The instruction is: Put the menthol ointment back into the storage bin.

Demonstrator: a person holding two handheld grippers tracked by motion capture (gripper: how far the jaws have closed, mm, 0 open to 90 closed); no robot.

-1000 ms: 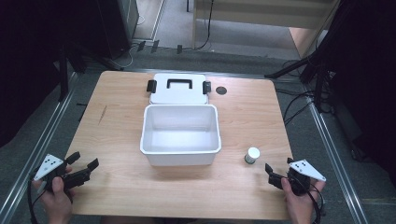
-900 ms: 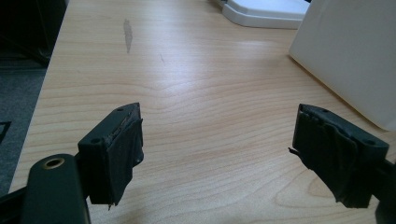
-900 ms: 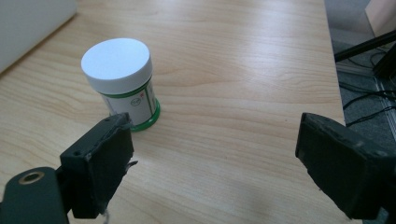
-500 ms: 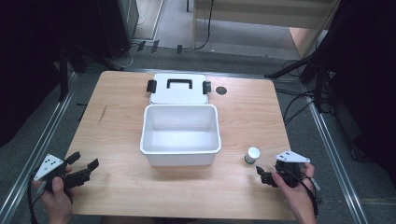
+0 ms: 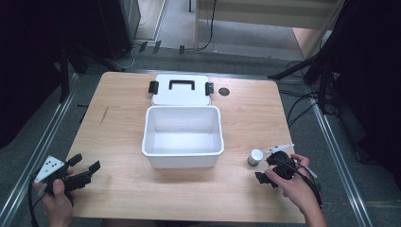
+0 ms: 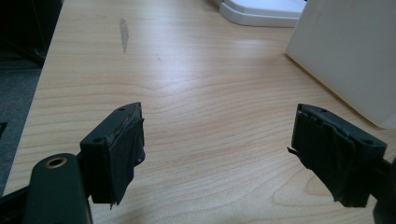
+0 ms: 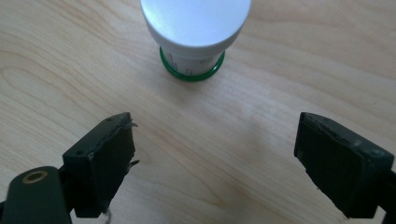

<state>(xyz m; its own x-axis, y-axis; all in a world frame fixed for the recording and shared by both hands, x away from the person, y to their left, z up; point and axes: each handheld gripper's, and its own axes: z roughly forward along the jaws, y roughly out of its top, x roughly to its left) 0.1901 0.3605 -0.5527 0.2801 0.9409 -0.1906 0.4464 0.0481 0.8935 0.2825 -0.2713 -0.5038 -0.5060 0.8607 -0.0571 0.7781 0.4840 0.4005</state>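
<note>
The right hand-held gripper [image 5: 263,170] is hovering low over the bench [image 5: 123,132] w/ its jaws standing wide apart and nothing between them; the pads [image 7: 105,158] are showing bare wood in the gap. The small bottle [image 5: 256,157], white cap and green ring at the bottom, is standing upright on the bench just ahead of those jaws, near but not touching them, and a bit to the right of the white bin [image 5: 182,136]. In the right gripper view the bottle [image 7: 195,35] is sitting at the top edge, centred betw. the two jaws but beyond their tips. The person's right hand [image 5: 291,182] is wrapping round the gripper body, cable trailing back toward the bench's near edge. The left hand-held gripper [image 5: 87,169] is resting at the near left corner of the bench, well apart from the bin, jaws also spread w/ nothing in them; its grey three-cornered plate is facing up and the left hand [image 5: 56,201] is gripping it from below. In the left gripper view the bin's wall [image 6: 355,51] is rising at the right, past the right jaw. The bin is sitting open and empty approx. mid-bench, its lid [image 5: 180,90] lying flat just behind it, touching or nearly touching the back rim, w/ a black handle and two black latches. A small dark disc [image 5: 224,91] is lying right of the lid.
</note>
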